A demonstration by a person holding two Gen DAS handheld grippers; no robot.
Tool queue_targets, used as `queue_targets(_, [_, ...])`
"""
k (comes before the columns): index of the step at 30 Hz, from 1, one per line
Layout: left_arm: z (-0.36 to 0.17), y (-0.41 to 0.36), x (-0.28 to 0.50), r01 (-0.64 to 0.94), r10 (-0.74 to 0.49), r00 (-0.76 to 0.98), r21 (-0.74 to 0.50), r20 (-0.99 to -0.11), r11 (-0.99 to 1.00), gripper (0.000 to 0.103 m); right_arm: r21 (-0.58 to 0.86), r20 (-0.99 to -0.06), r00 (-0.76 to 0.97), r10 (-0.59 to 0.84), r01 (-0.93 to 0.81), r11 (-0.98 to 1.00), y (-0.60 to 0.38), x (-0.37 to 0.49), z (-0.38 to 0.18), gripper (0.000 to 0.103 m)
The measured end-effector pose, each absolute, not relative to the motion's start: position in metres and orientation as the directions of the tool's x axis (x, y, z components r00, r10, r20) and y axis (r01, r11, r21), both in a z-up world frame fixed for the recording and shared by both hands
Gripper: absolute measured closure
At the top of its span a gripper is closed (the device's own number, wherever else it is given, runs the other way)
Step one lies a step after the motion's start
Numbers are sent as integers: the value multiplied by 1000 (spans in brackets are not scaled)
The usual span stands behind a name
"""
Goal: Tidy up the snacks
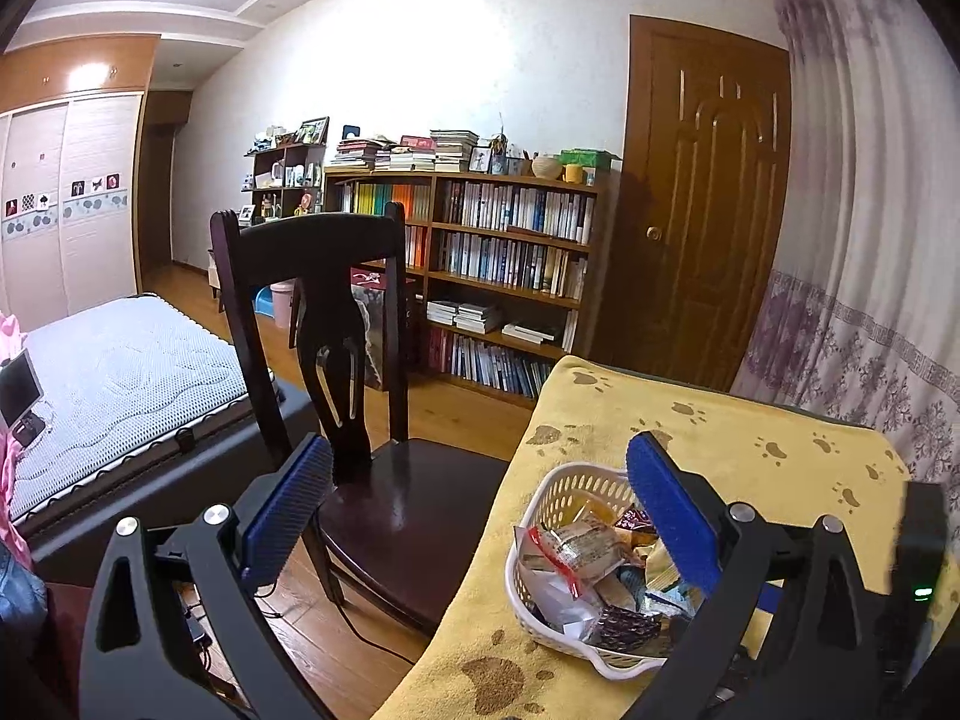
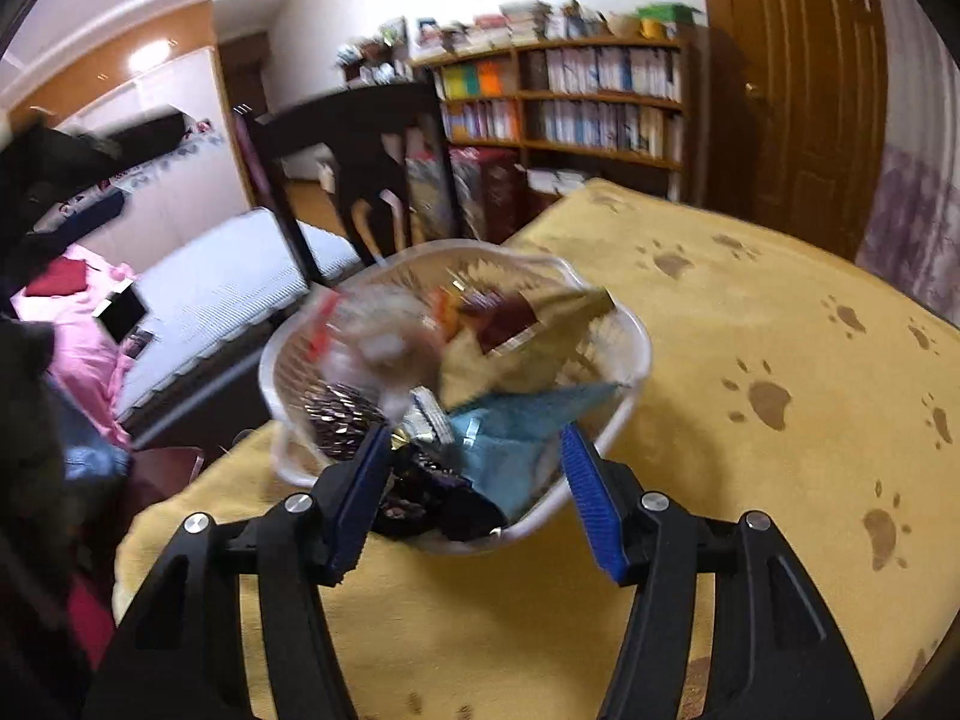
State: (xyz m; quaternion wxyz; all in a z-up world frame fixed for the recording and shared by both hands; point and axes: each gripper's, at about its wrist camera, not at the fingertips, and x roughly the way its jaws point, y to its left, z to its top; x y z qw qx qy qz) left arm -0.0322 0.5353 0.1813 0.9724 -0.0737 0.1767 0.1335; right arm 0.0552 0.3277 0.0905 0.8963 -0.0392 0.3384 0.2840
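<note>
A white basket (image 2: pixel 624 360) of snack packets (image 1: pixel 576 546) is sitting near the left edge of the yellow paw-print cloth (image 2: pixel 750 312). The right gripper (image 2: pixel 474 456) is hovering over it with jaws apart, holding nothing. The left gripper (image 1: pixel 480 468) is also gaping wide and empty.

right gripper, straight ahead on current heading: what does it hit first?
Probably the snack packets piled in the white basket: the open right gripper points at its near side, a dark wrapper closest. Blur makes depth uncertain.

Just ahead of my right gripper (image 2: pixel 474 438), a table under a yellow paw-print cloth (image 2: pixel 750 324) carries a white plastic basket (image 2: pixel 636 348) heaped with snack packets (image 2: pixel 516 312), which sits by my left gripper's (image 1: pixel 480 462) right finger.
</note>
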Motion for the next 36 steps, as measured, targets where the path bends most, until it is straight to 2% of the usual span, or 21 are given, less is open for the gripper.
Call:
queue_targets(6, [181, 533, -32, -275, 226, 902, -84, -369, 958, 3, 69, -644, 633, 429, -510, 857, 334, 69, 90, 41])
queue_targets(14, [178, 527, -28, -269, 241, 893, -21, -379, 963, 3, 177, -573, 642, 509, -510, 842, 309, 53, 104, 39])
queue_targets(18, [179, 519, -29, -269, 275, 891, 68, -362, 961, 3, 200, -550, 660, 512, -491, 848, 293, 45, 111, 35])
queue_targets(21, [178, 510, -29, -260, 297, 892, 151, -342, 954, 3, 194, -549, 667, 503, -484, 853, 284, 37, 114, 29])
queue_targets(26, [170, 492, -27, -211, 307, 885, 286, -350, 935, 3, 173, -551, 666, 503, -498, 850, 283, 24, 118, 13])
queue_targets(32, [174, 477, -33, -180, 290, 894, 321, -340, 930, 3, 130, -523, 705, 479, -490, 862, 281, 7, 126, 5])
queue_targets(36, [177, 474, -42, -177, 293, 899, 342, -326, 923, 3, 121, -518, 720, 462, -472, 873, 277, 1, 130, 5])
